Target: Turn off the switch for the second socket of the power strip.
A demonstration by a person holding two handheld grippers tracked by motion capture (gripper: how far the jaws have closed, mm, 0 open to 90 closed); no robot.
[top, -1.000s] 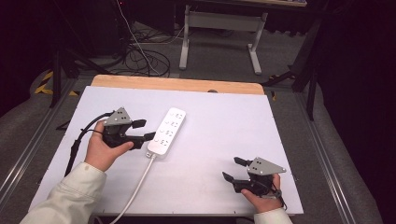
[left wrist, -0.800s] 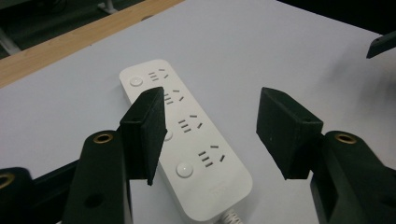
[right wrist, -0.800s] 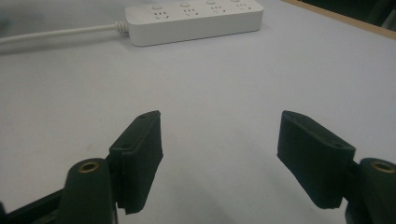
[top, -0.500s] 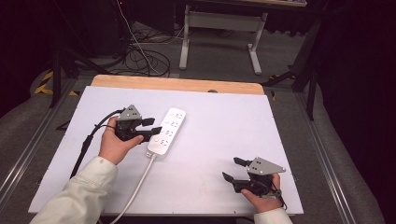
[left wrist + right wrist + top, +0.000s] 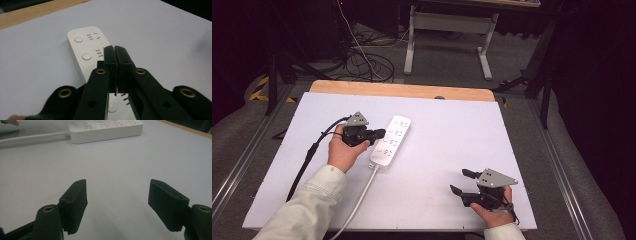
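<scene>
high view puts the white power strip (image 5: 391, 140) on the left half of the white desk (image 5: 447, 125), lying lengthwise away from the person, its white cord (image 5: 357, 202) trailing off the near end toward the desk's front edge. judging by its look, the strip is a stiff plastic bar, light to moderate in weight, with a smooth, rather slippery shell; it should slide easily on the desk, and the cord will drag behind it. the long sides look like the best place to take hold, near the middle, rather than the cord. the round switch buttons (image 5: 86, 56) along its top will likely give under a light press. left tongs (image 5: 380, 134) have just been closing, with nothing between them; in the left gripper view the two jaws stand pressed together, tips poised over the strip's top face beside a button, though contact cannot be told. right tongs (image 5: 461, 181) sit near the desk's front right corner, well apart from the strip, jaws spread wide and holding nothing.
</scene>
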